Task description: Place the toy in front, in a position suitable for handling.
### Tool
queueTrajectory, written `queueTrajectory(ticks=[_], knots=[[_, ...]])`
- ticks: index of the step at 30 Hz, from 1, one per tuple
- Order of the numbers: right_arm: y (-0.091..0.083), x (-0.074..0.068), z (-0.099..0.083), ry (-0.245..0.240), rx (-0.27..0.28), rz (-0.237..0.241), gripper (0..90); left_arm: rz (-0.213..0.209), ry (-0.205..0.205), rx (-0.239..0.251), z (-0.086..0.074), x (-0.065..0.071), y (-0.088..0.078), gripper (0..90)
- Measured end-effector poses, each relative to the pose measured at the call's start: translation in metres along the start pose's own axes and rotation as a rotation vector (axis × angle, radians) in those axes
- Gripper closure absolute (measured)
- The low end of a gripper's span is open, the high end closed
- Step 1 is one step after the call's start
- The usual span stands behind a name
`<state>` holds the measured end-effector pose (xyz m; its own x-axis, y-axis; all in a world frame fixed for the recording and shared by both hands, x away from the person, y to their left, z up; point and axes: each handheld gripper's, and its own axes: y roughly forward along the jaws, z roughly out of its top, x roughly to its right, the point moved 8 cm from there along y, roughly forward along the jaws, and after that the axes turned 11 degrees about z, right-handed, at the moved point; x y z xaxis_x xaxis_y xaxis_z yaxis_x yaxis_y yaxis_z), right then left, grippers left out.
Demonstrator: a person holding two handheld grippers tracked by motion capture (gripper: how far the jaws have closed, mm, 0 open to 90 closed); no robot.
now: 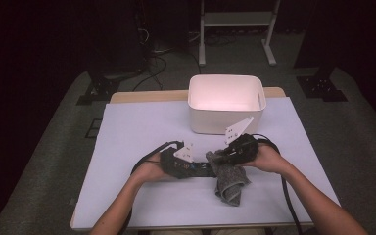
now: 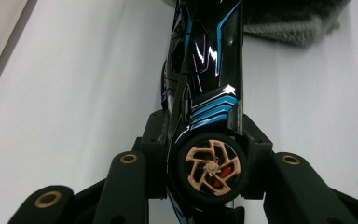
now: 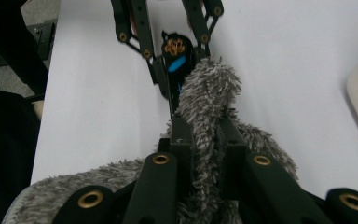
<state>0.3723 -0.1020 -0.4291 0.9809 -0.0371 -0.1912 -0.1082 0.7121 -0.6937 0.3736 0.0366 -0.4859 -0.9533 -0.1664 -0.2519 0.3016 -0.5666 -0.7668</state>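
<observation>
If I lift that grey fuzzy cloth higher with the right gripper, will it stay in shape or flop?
Probably flop: the grey cloth already droops in folds below the right gripper. It looks light and soft. The pile bunched between the pads suggests a fair hold, though it may drag on the toy car.

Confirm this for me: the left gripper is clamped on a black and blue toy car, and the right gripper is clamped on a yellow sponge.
Not quite. The right gripper is clamped on a grey fluffy cloth, not a yellow sponge; the right gripper view shows it pinched between the fingers. The left gripper is indeed clamped on the black and blue toy car.
</observation>
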Motion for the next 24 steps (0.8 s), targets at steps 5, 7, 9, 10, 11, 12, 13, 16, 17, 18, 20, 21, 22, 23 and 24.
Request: queueTrajectory(ticks=[5,7,9,10,11,12,13,16,17,18,20,21,22,23,24], knots=[[0.004,0.002,-0.006,0.000,-0.028,-0.004,79.5,-0.027,-0.054,0.000,-0.001,-0.001,-0.002,62.3],[0.006,0.002,-0.010,0.008,-0.027,-0.001,79.4,-0.047,-0.076,0.010,-0.002,-0.001,-0.006,59.2],[0.007,0.001,-0.011,0.011,-0.017,-0.001,79.3,-0.049,-0.090,0.006,-0.003,-0.003,-0.010,54.2],[0.007,0.001,-0.011,0.009,-0.020,-0.003,79.3,-0.057,-0.100,0.012,-0.003,-0.003,-0.012,53.1],[0.007,0.000,-0.011,0.007,-0.021,-0.004,79.3,-0.065,-0.114,0.023,-0.001,-0.003,-0.015,51.8],[0.008,-0.001,-0.011,0.005,-0.022,-0.004,79.3,-0.064,-0.118,0.032,0.000,-0.004,-0.017,51.1],[0.008,-0.001,-0.012,0.006,-0.021,-0.001,79.3,-0.070,-0.124,0.042,0.001,-0.004,-0.020,50.9],[0.008,-0.003,-0.012,0.005,-0.015,0.000,79.3,-0.077,-0.138,0.051,0.005,-0.006,-0.025,49.3],[0.008,-0.003,-0.013,0.007,-0.013,0.001,79.3,-0.079,-0.141,0.054,0.006,-0.006,-0.027,48.9],[0.008,-0.004,-0.013,0.008,-0.012,0.001,79.4,-0.085,-0.145,0.057,0.007,-0.007,-0.028,48.4],[0.008,-0.005,-0.013,0.000,-0.009,0.006,79.4,-0.093,-0.150,0.054,0.010,-0.008,-0.030,46.5],[0.008,-0.007,-0.013,0.001,-0.007,0.008,79.4,-0.092,-0.149,0.057,0.011,-0.008,-0.031,46.3],[0.009,-0.008,-0.013,0.000,-0.006,0.009,79.4,-0.099,-0.152,0.061,0.012,-0.009,-0.032,46.2],[0.009,-0.009,-0.014,-0.004,-0.004,0.013,79.5,-0.096,-0.151,0.063,0.013,-0.011,-0.033,45.5],[0.009,-0.011,-0.014,-0.006,-0.004,0.016,79.5,-0.095,-0.154,0.068,0.015,-0.012,-0.034,44.9]])
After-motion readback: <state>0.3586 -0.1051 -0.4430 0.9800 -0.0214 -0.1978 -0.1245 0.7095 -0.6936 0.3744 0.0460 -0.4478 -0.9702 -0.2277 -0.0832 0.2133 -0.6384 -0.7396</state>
